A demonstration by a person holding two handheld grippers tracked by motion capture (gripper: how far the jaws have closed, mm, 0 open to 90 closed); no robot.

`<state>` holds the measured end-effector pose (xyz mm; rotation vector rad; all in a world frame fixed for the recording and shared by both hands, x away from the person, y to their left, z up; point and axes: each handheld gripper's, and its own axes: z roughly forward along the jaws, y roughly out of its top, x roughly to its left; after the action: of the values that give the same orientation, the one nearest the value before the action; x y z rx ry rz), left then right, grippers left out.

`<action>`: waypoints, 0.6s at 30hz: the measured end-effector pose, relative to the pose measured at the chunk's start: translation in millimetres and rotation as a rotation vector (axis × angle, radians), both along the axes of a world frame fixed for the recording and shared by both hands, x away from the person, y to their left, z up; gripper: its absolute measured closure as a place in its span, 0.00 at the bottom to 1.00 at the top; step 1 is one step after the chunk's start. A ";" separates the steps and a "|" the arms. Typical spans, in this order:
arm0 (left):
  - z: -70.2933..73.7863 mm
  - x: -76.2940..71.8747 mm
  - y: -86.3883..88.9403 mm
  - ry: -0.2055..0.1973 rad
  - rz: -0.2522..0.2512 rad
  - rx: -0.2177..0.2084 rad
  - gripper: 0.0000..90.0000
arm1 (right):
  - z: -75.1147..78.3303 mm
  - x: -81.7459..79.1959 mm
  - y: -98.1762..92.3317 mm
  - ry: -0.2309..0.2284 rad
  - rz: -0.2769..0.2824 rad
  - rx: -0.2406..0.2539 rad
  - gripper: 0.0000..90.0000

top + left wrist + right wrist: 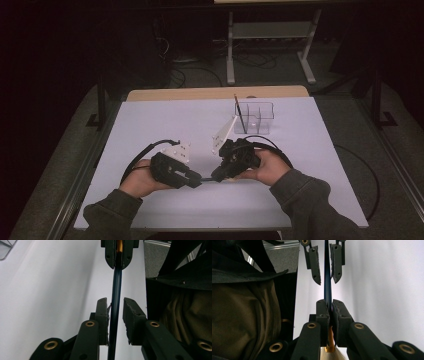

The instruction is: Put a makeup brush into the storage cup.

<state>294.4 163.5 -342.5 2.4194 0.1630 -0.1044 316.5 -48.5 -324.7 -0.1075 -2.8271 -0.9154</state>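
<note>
A paintbrush with a dark blue handle [116, 290] runs level between my two grippers, low over the white table [150, 125]. My right gripper [329, 303] is shut on the handle just ahead of the gold ferrule [330, 340], and pale bristles [333, 355] trail behind its jaws. My left gripper [115, 302] faces it from the other end with its jaws either side of the handle. A narrow gap still shows beside the handle, so the left gripper is open. In the high view, the left gripper [200, 178] and right gripper [216, 177] meet tip to tip near the table's front.
A clear plastic organiser [265, 107] with several compartments stands at the back of the table, and a thin dark stick [240, 112] leans in it. An olive sleeve [190, 315] hangs close beside the grippers. Cables loop from both grippers across the table.
</note>
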 end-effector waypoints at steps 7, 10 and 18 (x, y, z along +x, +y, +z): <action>-2.1 -1.1 -0.9 0.018 -0.042 0.019 0.92 | -0.4 -3.6 2.4 -0.014 0.030 -0.004 0.93; -2.6 -2.0 -1.1 0.013 -0.050 0.026 0.93 | -1.8 -4.0 1.6 -0.012 0.036 0.003 0.93; -3.7 -3.4 1.6 -0.004 -0.064 0.024 0.93 | -6.2 -3.6 -2.6 0.004 0.022 0.051 0.83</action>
<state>291.0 165.1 -346.2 2.4487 0.0856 -0.1268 312.9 -51.1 -330.8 -0.0711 -2.7929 -0.9801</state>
